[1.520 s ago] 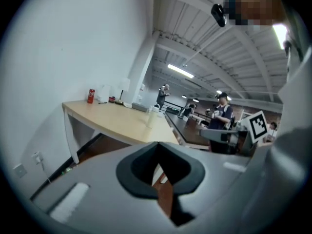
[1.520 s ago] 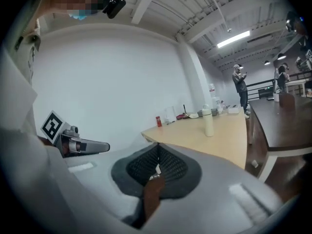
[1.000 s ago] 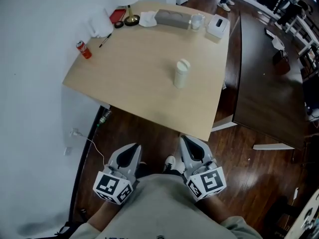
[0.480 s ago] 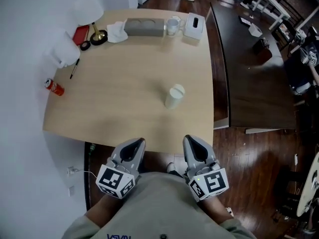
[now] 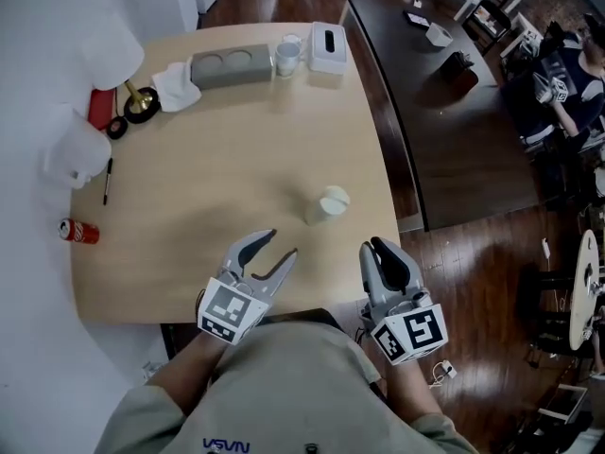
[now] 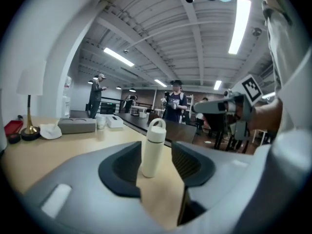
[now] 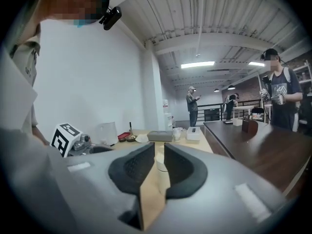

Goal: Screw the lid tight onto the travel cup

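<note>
Task stage: approach only, by my reading. Neither tool has contact with the work yet.
Done so far: the lid [image 6: 156, 131] already sits on top of the travel cup [image 5: 324, 206], loop handle up. No view shows whether it is threaded home or only resting there.
Left to do: hold the cup body with one tool, grip the lid with the other, and turn it until tight. That is the whole tightening step.
Cup location: upright on the pale wooden table [image 5: 189, 225], towards its near right part and well in from the edge.
Left hand-held gripper [image 5: 281, 245]: jaws stand apart and have just been opening. Nothing is pressed between them. In the left gripper view the cup lines up in the gap but stands beyond the tips, untouched.
Right hand-held gripper [image 5: 376, 250]: jaws parted only by a narrow slit and have just been opening a little. They are empty. The cream cup body shows through the slit, farther off.
Relative position: in the head view the cup stands ahead of both tools and roughly between them. It is nearer the left tips, and apart from each.
Next move calls for: judged, a wider right opening before either jaw can span the cup or lid.
</note>
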Demonstrator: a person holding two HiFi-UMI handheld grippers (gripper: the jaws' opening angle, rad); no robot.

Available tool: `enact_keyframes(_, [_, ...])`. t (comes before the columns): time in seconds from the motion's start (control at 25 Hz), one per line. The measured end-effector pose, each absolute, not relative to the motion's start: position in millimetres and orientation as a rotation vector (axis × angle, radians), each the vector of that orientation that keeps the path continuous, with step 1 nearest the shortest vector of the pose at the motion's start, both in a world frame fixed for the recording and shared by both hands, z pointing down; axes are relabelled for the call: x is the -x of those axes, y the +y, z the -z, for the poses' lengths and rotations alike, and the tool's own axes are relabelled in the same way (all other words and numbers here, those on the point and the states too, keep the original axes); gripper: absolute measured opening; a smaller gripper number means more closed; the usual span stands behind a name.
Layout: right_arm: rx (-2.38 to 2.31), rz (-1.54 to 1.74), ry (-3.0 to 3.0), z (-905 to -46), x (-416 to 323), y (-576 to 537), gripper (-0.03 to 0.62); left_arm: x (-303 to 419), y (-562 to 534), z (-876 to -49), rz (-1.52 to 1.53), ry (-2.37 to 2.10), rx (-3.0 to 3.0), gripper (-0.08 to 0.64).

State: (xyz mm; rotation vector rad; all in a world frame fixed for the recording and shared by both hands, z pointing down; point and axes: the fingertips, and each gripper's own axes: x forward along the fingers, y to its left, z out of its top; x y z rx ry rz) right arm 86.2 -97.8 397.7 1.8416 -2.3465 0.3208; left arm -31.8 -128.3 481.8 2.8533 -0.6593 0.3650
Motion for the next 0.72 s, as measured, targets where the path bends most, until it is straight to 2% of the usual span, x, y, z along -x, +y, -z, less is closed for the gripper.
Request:
enact_keyframes(0.16, [-1.841,-0.334,-2.323,-405.9,-100.5,-114.9,0.049,2.9,-142.7,-512.2,-0.432,-0.573,-2.875,0.212])
enact_keyframes(0.32, [-1.811,-0.349,-2.322,-412.9,-112.3,-130.3,0.049,-24.9,-155.5,-541.9,-0.486,-0.521,-2.858,0.308])
enact_keyframes(0.44, [-1.772,-0.362,-2.315,-425.6,-119.4,-141.7,0.067,-44.7,-165.8,-559.1,-0.492,-0.478,-2.837,0.343])
enact_keyframes(0.72, [-1.723,-0.464,-2.245,-468.2,-140.0,-148.9,0.069,-83.4,-176.2,-583.5,-0.539,-0.412,-2.831,0.365])
